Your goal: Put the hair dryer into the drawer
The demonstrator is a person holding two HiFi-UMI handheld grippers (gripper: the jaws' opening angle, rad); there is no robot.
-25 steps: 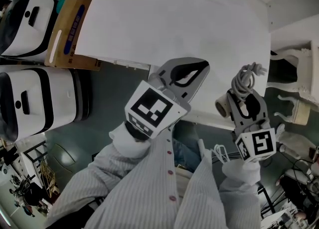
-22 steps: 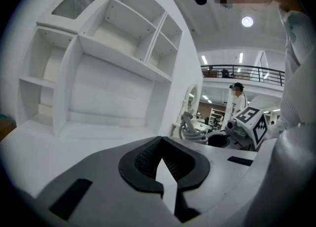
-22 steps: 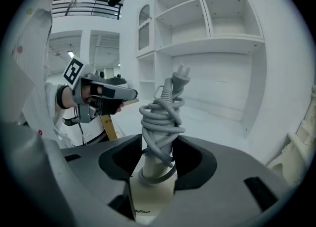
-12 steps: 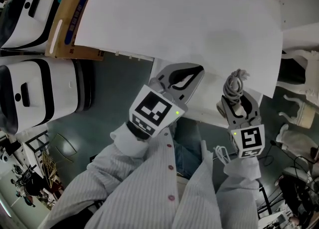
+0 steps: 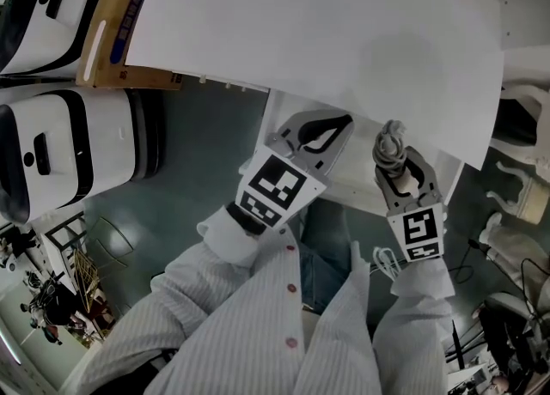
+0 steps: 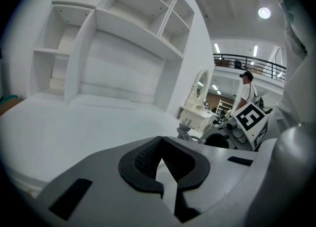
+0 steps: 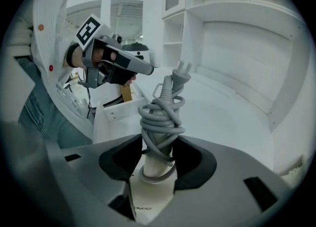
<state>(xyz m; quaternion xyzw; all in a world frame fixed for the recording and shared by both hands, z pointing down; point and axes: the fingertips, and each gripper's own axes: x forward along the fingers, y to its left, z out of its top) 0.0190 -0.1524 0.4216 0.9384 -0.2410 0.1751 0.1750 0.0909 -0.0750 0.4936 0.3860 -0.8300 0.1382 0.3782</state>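
Compared with a second ago, we see both hand-held grippers closer to the table's (image 5: 344,33) front edge. The right hand-held gripper (image 5: 398,166) has drawn nearer the left hand-held gripper (image 5: 339,123). The hair dryer's (image 5: 391,142) barrel, which then showed beside the right jaws, is now out of the head view; only the cord-wrapped handle shows.

We count two hand-held grippers. The left one has its jaw tips together with nothing between them. The right one is clamped on the handle of the single hair dryer, which stands upright with its cord coiled around it. The dryer is not in the one open drawer (image 7: 116,110), which sits to its left. On the floor are two white-and-black cases (image 5: 60,144) and one cardboard box (image 5: 120,24).
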